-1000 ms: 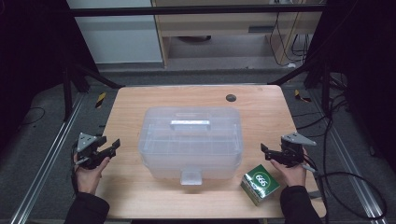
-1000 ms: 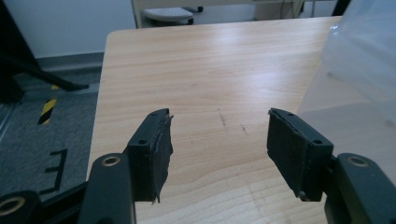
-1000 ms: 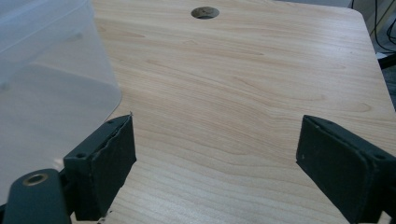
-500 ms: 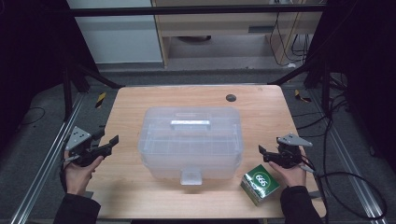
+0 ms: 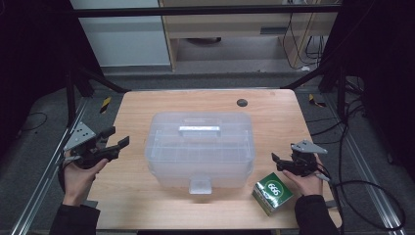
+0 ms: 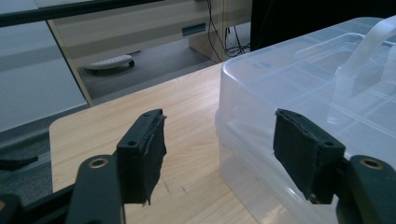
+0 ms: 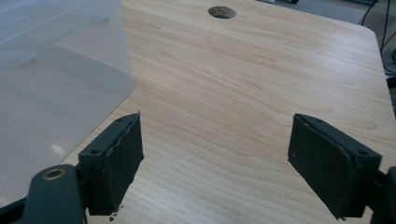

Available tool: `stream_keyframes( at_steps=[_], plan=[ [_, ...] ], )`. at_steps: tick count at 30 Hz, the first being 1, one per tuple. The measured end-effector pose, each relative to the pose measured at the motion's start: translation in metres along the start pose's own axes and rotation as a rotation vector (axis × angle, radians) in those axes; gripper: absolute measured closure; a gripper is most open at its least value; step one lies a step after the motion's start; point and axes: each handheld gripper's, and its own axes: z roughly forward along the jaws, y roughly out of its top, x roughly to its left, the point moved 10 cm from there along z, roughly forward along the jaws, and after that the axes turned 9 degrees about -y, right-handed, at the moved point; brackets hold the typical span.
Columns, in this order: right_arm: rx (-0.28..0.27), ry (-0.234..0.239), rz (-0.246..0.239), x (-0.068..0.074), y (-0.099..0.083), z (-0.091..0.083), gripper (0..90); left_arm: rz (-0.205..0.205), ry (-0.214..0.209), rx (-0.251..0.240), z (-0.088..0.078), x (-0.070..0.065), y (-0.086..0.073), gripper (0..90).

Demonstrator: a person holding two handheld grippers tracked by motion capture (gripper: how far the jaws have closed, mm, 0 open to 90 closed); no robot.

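Clear plastic storage box (image 5: 199, 149) w/ lid shut sits mid-table (image 5: 147, 105), green carton (image 5: 272, 193) near its front-right corner; left gripper (image 5: 113, 138), jaws just opening & empty, hangs off box's left side, right gripper (image 5: 278, 160) spread wide, gripping nothing, beside carton.

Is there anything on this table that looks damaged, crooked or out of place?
Only small things. The green box sits turned at an angle near the table's front edge, beside the right gripper. In both gripper views the black jaw pads look frayed at their edges. The clear plastic storage box sits square, lid on.
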Motion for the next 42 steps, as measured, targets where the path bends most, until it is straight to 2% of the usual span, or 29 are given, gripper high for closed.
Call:
stream_keyframes(
  at_steps=[10,18,19,20,23,27,33,34,37,42],
  plan=[
    [0.024,0.007,-0.023,0.0,-0.005,0.001,15.6,0.041,-0.048,-0.001,0.007,-0.012,0.024,31.0],
    [0.025,0.013,-0.028,0.0,-0.006,0.003,15.2,0.103,-0.084,0.024,0.017,-0.027,0.034,29.5],
    [0.03,0.015,-0.027,0.0,-0.007,0.003,15.2,0.122,-0.097,0.035,0.02,-0.03,0.037,29.5],
    [0.03,0.015,-0.027,0.0,-0.007,0.003,15.2,0.122,-0.097,0.035,0.02,-0.03,0.037,29.6],
    [0.034,0.016,-0.029,0.0,-0.007,0.003,15.6,0.161,-0.102,0.06,0.026,-0.037,0.043,29.5],
    [0.036,0.022,-0.025,0.002,-0.008,0.002,16.8,0.168,-0.117,0.075,0.031,-0.044,0.047,29.6],
    [0.043,0.023,-0.021,0.001,-0.009,0.004,19.8,0.213,-0.123,0.102,0.041,-0.056,0.056,29.8],
    [0.047,0.028,-0.018,0.002,-0.01,0.004,20.5,0.234,-0.127,0.102,0.044,-0.058,0.058,29.8],
    [0.073,0.041,-0.014,0.004,-0.014,0.005,23.3,0.238,-0.125,0.107,0.049,-0.065,0.06,29.9],
    [0.079,0.033,-0.005,0.003,-0.014,0.006,24.6,0.261,-0.142,0.121,0.056,-0.074,0.061,29.9]
  ],
)
